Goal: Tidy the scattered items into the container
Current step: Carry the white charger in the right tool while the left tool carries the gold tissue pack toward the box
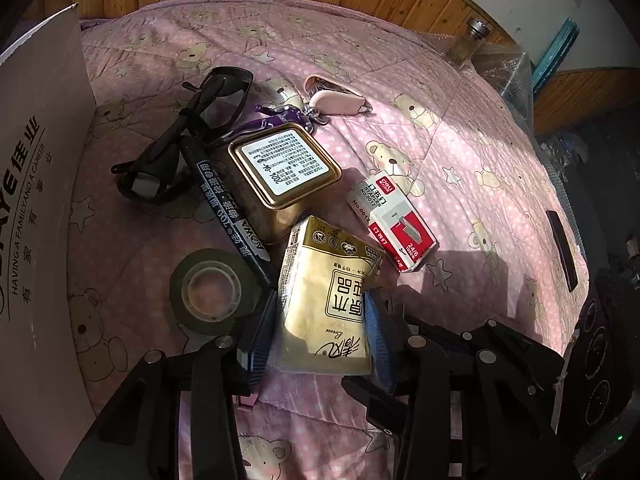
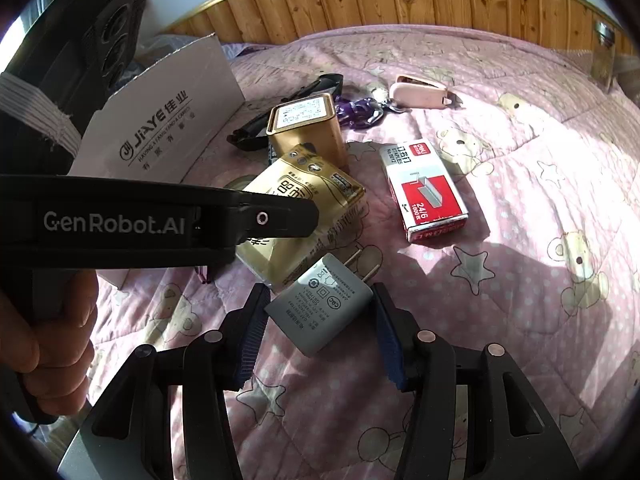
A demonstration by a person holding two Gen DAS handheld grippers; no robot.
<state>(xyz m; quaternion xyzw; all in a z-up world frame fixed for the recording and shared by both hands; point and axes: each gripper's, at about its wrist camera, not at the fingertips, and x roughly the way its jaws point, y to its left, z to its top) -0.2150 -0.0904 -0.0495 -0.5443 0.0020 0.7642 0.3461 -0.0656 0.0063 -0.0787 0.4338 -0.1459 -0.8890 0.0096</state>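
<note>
- Over on your far left, the cardboard box [image 1: 44, 184] is the container, standing on the pink quilt [image 1: 460, 152] with its printed wall facing the pile.
- Next to it: tape roll [image 1: 210, 290], black marker [image 1: 228, 208] and dark glasses [image 1: 188, 132], all bunched up and touching or overlapping the gold tin [image 1: 280, 176]. They crowd the route to the box, so I'd lift high rather than drag.
- Your left gripper [image 1: 320, 336] has its pads pressed on both sides of the tissue pack [image 1: 332, 292], so it looks clamped on. The pack is soft, light and squashy with slick film. Holding it across the middle like that seems right.
- Staples box [image 1: 396, 220] lies just right of the pack, apart from it. Stiff card, easy to pinch across the short sides, probably hefty for its size.
- Pink stapler [image 1: 340, 96] and purple keychain [image 1: 280, 114] sit further back.
- Your right gripper [image 2: 320, 332] straddles the grey charger [image 2: 320, 304], which lies beside the tissue pack. One pad seems to touch it, the other shows a gap, so I can't tell if it's actually gripped. Hard, smooth plastic; take the flat sides, not the prongs.
</note>
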